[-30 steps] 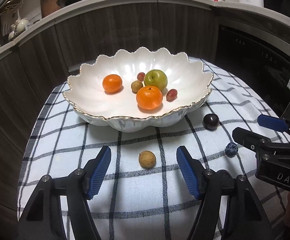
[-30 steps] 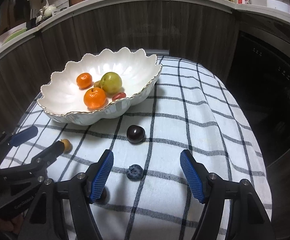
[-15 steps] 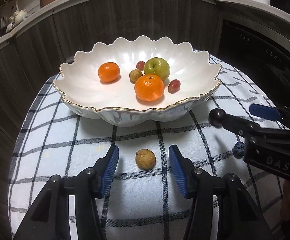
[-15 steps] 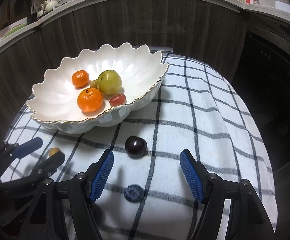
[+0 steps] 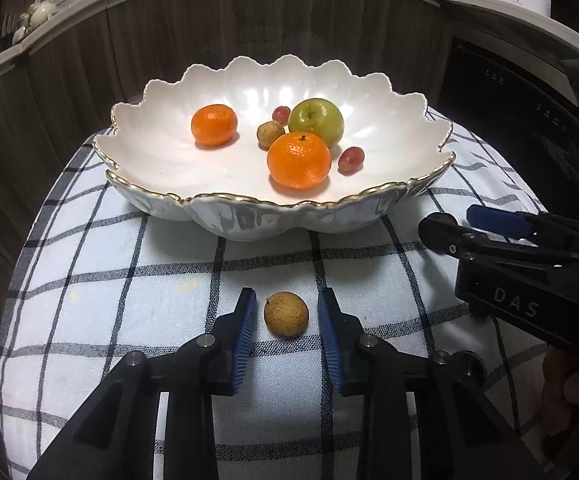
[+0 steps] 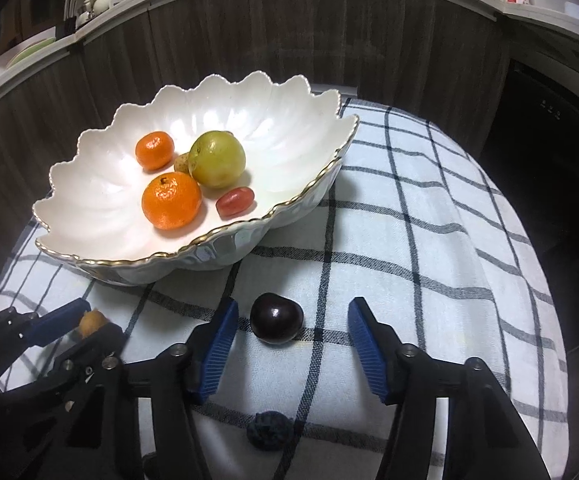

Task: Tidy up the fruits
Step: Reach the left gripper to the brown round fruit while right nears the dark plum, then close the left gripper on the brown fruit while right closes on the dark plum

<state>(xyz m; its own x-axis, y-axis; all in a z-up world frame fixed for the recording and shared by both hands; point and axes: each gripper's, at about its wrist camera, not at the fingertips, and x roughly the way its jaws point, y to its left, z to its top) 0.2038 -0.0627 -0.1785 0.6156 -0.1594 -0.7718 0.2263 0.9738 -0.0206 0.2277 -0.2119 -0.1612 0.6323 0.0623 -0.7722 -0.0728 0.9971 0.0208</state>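
We hold the left claw (image 5: 287, 314) low over the checked cloth (image 5: 89, 280) that covers the worktop, its blue pads (image 5: 245, 336) spread to either side of a small brown nut-like fruit (image 5: 286, 314). The fruit is round, tan and rough-skinned, with a faint seam across its top; it lies on the cloth between the pads, and a narrow gap shows on each side, so the claw is released and not yet gripping.

Our right claw (image 6: 289, 320) is also released, spread wider. Between its pads (image 6: 217, 348) sits a dark cherry (image 6: 276, 318), almost black, glossy, with a small bright highlight. It rests on the cloth nearer the left pad, apart from both. Just behind the fingers lies a blueberry (image 6: 269, 430), dull blue with a puckered crown, partly blurred.

Beyond both fruits stands the white scalloped bowl (image 5: 409, 120) with its gold-edged rim. In it we see two oranges, a larger one (image 5: 298, 160) at the front and a smaller one (image 5: 214, 125) to the left, a green apple (image 5: 316, 122) touching the larger orange, a small tan fruit (image 5: 270, 134) beside the apple, and two red grapes, one (image 5: 351, 160) at the right and one (image 5: 281, 112) behind.
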